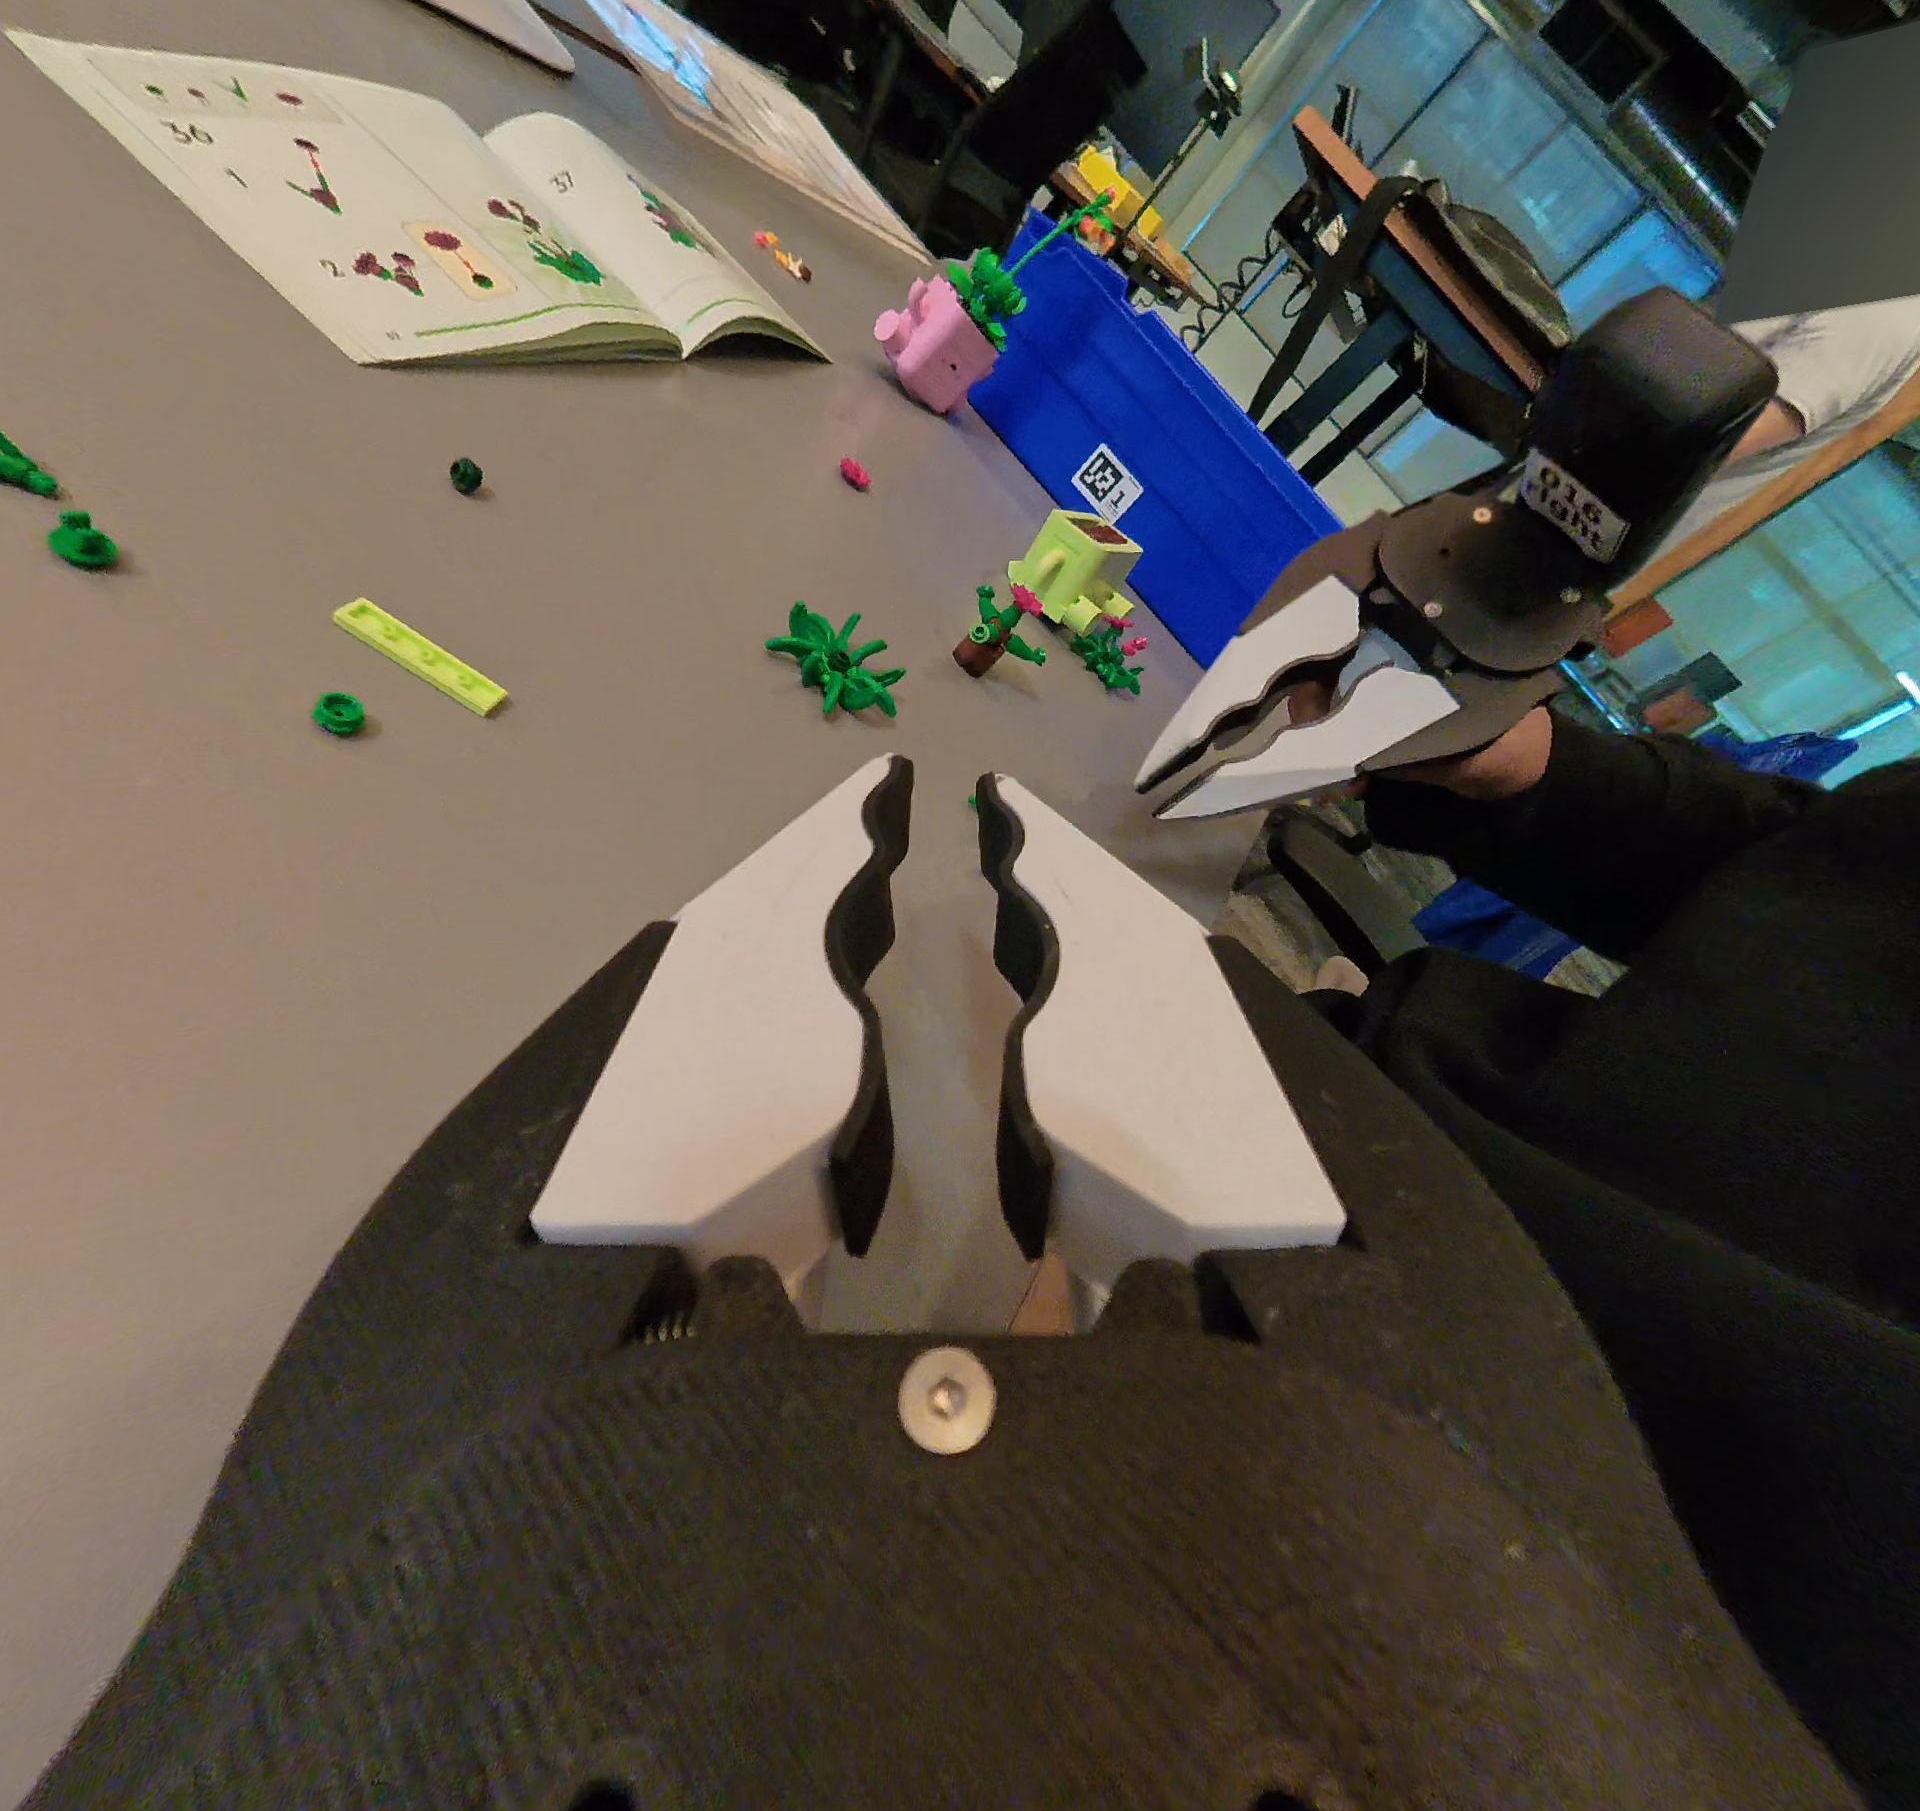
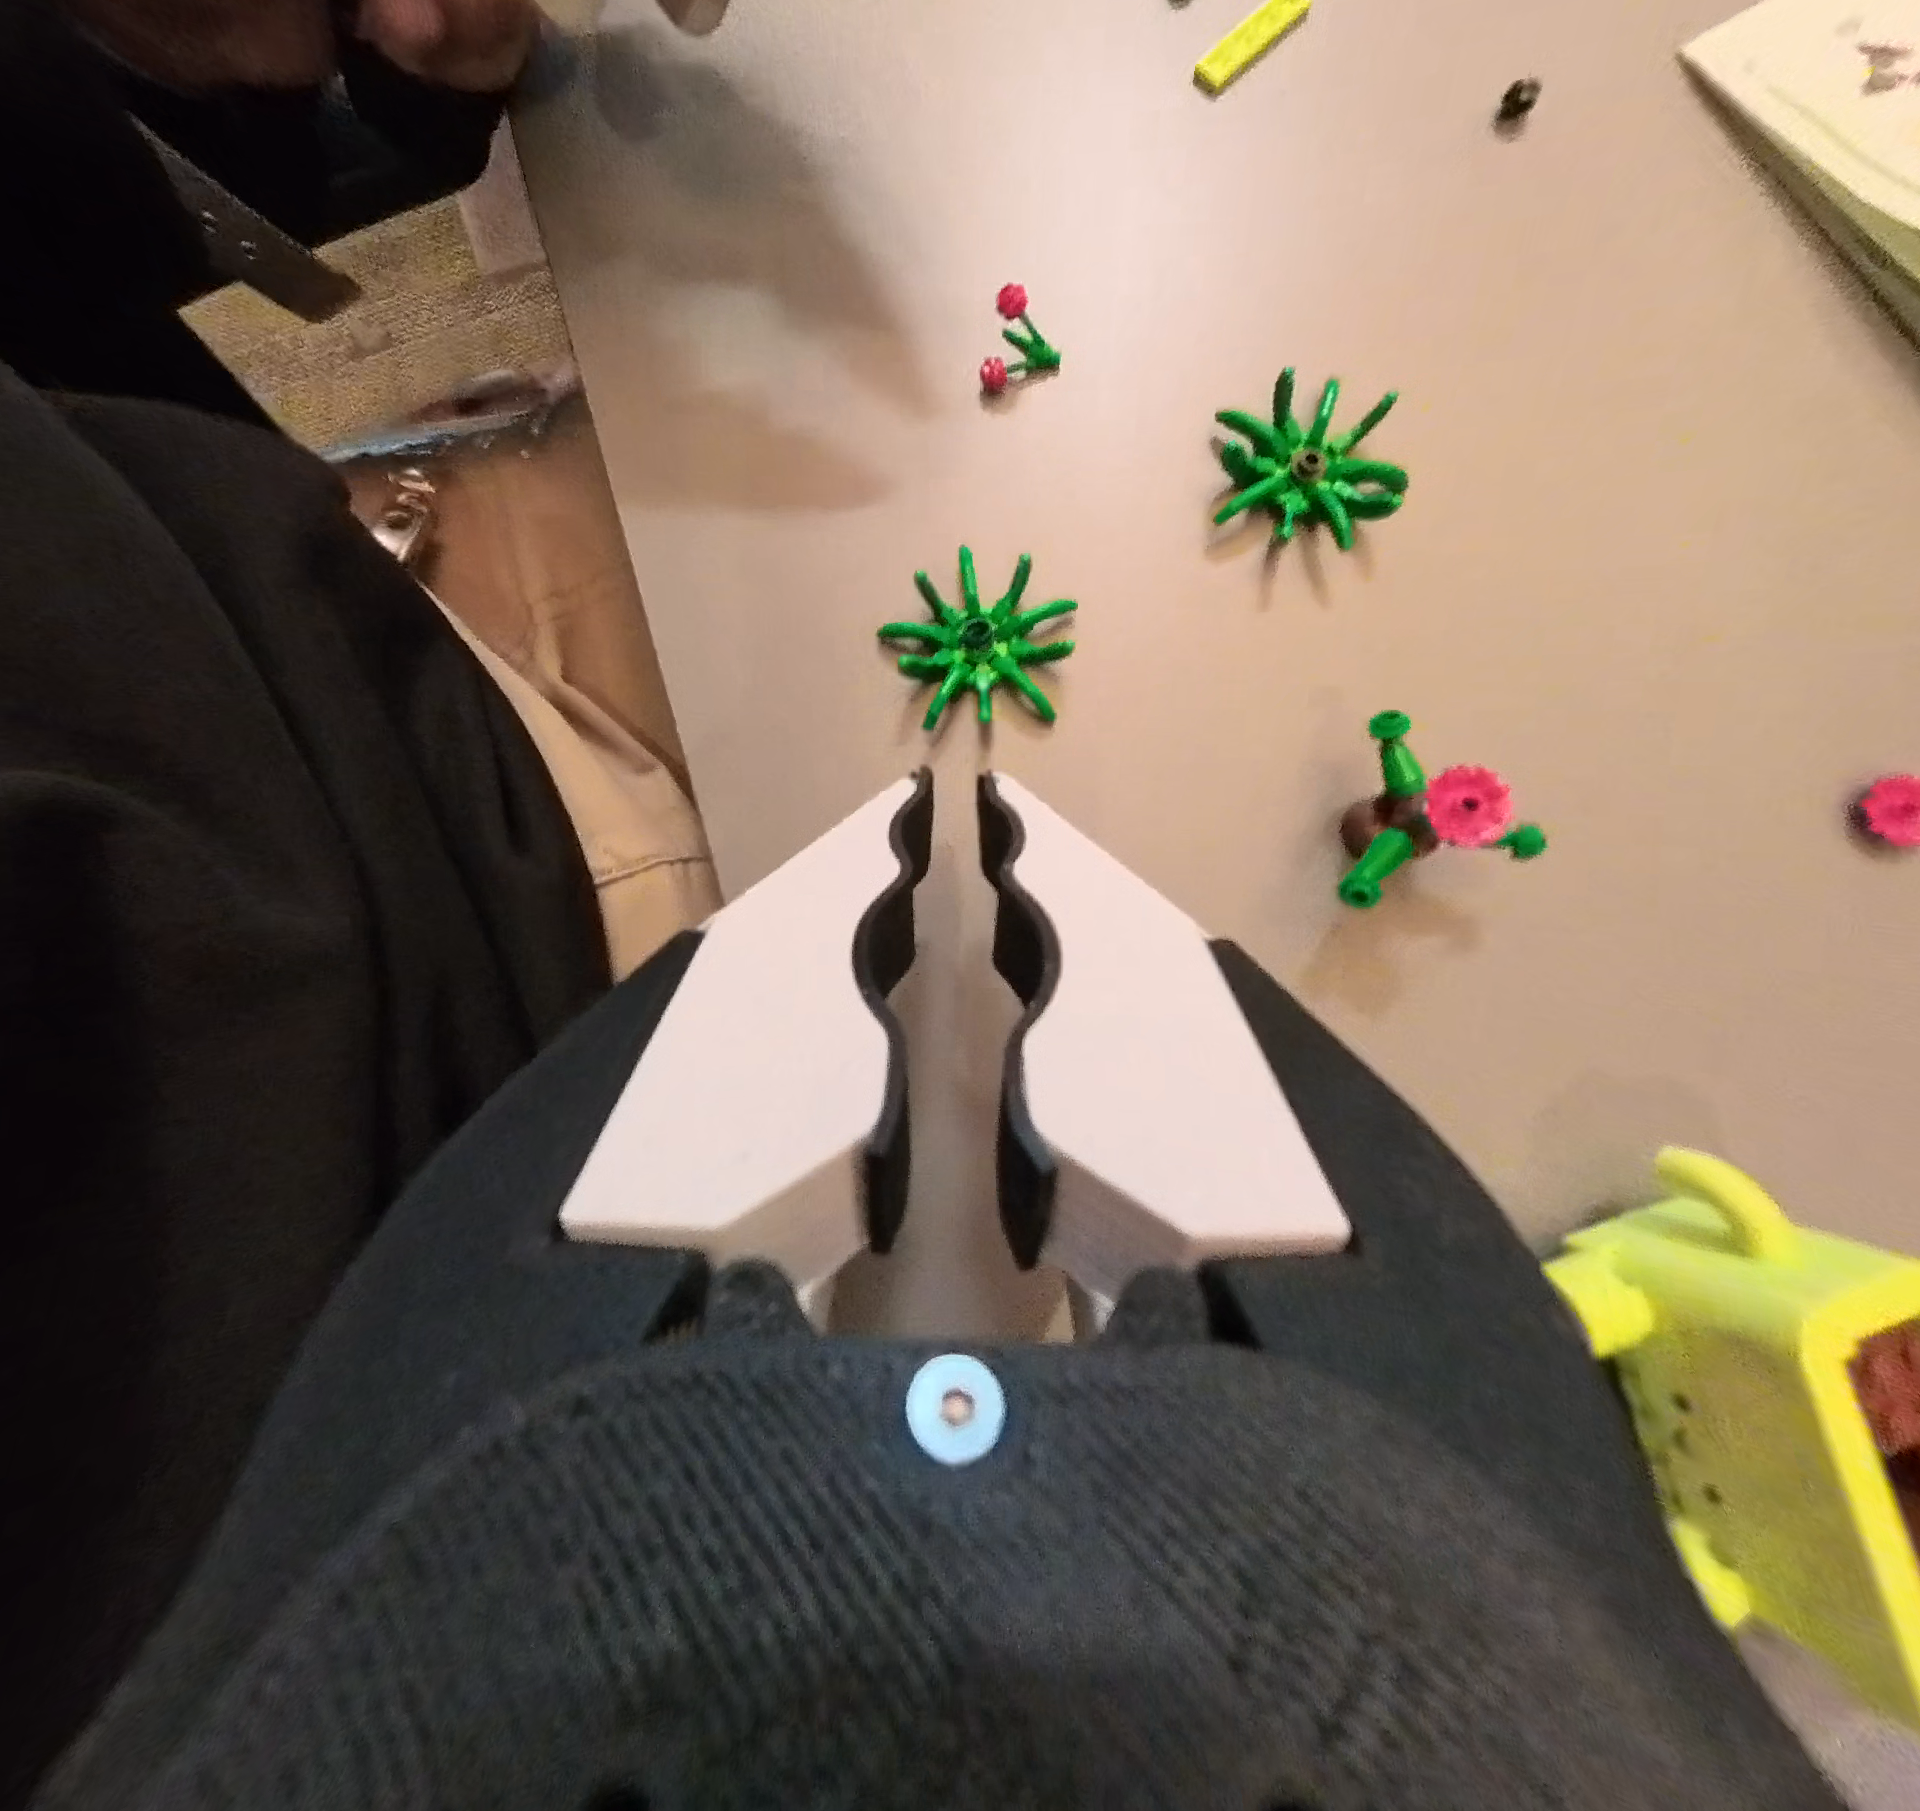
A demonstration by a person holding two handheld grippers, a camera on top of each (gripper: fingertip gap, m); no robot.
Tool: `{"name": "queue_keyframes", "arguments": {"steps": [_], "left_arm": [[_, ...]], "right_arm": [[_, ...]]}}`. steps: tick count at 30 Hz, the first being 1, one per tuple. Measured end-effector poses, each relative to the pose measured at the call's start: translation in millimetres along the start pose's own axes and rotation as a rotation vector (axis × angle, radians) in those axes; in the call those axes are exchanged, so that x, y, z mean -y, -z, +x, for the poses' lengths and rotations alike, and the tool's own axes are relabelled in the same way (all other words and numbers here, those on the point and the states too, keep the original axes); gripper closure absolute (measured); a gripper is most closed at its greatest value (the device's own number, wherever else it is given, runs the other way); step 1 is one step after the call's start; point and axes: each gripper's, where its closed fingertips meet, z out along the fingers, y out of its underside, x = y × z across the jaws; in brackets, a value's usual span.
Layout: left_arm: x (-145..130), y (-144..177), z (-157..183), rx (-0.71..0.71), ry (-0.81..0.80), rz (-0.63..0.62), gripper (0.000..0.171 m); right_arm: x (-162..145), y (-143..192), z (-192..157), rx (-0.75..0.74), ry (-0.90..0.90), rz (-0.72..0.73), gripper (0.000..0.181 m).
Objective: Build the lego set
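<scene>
My left gripper hovers low over the grey table, jaws a narrow gap apart and empty. A green spiky leaf piece lies ahead of it. Beyond are a brown piece with green stems and a pink flower and a lime pot. My right gripper is also slightly open and empty, its tips just short of another green spiky leaf piece. The first leaf piece, a small red flower sprig and the brown stem piece lie around it.
An open instruction booklet, a pink pot with a green plant and a blue bin stand farther off. A lime plate, green round pieces and a pink flower lie loose. The right gripper shows at the table's edge. Spacing between my two grippers at the tips: around 15 cm. The small red flower sprig is about 6 cm from my left fingertips and 12 cm from my right.
</scene>
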Motion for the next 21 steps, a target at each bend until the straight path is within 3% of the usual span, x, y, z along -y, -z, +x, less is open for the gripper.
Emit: {"name": "queue_keyframes", "arguments": {"steps": [14, 21], "left_arm": [[5.2, -6.1, 4.9, 0.042, -0.119, 0.007, 0.158], [30.7, -25.9, 17.0, 0.022, -0.159, 0.013, 0.156]], "right_arm": [[-5.3, 9.3, -3.7, -0.093, -0.058, 0.224, 0.173], [10.8, 29.1, -4.2, -0.067, -0.064, 0.35, 0.176]]}}
